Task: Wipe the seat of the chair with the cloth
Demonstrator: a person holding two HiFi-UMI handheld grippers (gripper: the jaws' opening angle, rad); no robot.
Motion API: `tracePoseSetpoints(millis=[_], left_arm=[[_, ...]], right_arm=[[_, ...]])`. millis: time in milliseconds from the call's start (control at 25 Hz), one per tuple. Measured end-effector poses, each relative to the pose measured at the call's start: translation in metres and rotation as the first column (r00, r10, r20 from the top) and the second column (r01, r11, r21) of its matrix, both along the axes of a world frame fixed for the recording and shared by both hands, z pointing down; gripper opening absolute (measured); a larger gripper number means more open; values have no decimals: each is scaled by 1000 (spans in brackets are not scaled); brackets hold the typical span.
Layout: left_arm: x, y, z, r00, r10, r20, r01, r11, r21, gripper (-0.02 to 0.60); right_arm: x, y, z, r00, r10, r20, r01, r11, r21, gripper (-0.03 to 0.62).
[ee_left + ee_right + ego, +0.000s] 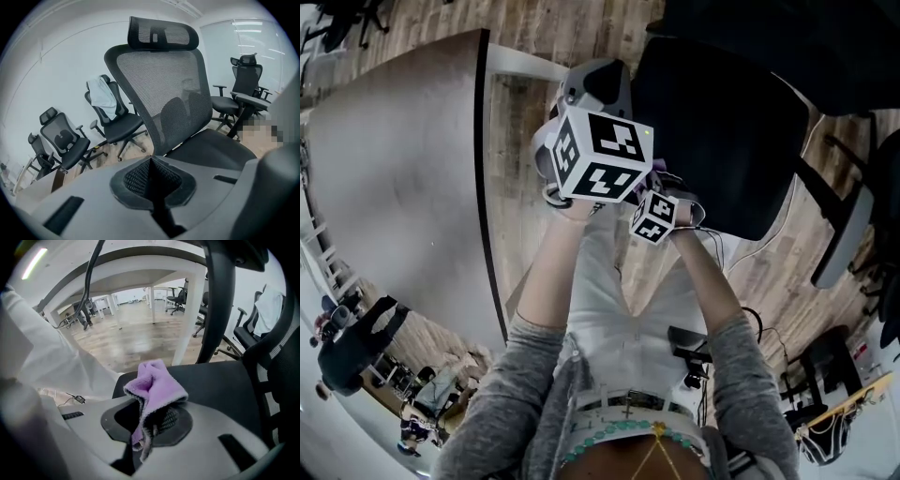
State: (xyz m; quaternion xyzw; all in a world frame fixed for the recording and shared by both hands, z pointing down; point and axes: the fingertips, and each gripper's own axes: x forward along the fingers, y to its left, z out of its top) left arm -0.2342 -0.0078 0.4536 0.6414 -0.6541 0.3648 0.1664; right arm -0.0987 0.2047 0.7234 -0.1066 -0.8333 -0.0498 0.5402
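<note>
Lighting is even, diffuse indoor light with soft shadows. In the right gripper view a ceiling strip light (33, 263) glows at upper left, and the wooden floor (136, 345) shows a pale sheen. The cloth (157, 383) is sharp. The white fabric (28, 333) nearby is blurred, possibly from closeness. All views curve strongly, and both gripper views darken at the corners.
</note>
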Motion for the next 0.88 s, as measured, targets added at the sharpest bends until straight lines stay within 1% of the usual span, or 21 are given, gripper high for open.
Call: tracePoseSetpoints(millis=[320, 520, 680, 880], left_arm=[[-2, 1, -3, 1000, 4, 4, -4, 1000, -1, 3], [3, 0, 3, 1000, 5, 1, -5, 1000, -4, 3], [-1, 1, 3, 1000, 7, 1, -7, 1000, -4, 3], [-3, 4, 1, 1000, 8, 8, -8, 1000, -7, 3]], right_arm=[[-3, 1, -1, 1000, -25, 15, 24, 999, 42, 48], [4, 0, 4, 1000, -21, 10, 21, 999, 41, 48], [12, -1, 6, 999, -33, -12, 34, 998, 44, 48], [31, -8, 8, 999, -10, -38, 12, 999, 52, 48]])
